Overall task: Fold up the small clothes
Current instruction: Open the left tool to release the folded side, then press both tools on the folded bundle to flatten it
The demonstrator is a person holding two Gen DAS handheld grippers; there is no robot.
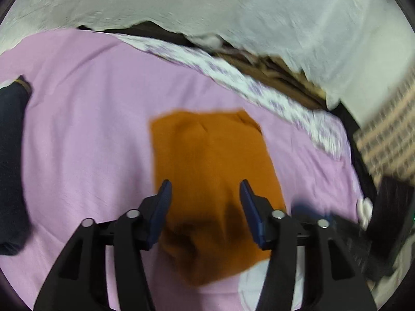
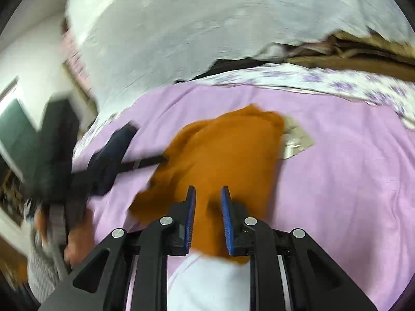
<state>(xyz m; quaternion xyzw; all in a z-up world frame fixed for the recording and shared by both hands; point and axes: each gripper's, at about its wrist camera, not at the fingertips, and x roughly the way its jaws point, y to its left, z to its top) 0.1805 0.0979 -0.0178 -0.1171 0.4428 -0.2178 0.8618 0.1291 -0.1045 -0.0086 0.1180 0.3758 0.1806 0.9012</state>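
Observation:
An orange garment (image 1: pixel 207 150) lies folded into a rough rectangle on the pink bedsheet (image 1: pixel 90 116). My left gripper (image 1: pixel 205 182) hovers over its near half, open, with nothing between the blue pads. In the right wrist view the same orange garment (image 2: pixel 233 142) looks bunched and blurred. My right gripper (image 2: pixel 208 188) sits low over its near edge with a narrow gap between the pads. The cloth shows in that gap, and the pads do not press on it. A white garment (image 2: pixel 207 280) lies under the near edge.
A dark navy garment (image 1: pixel 10 155) lies at the left on the sheet. A grey label (image 2: pixel 295 140) sticks out beside the orange cloth. A rumpled white blanket (image 1: pixel 181 0) and a floral sheet edge (image 1: pixel 259 88) border the far side. A person's hand (image 2: pixel 77 235) is at the left.

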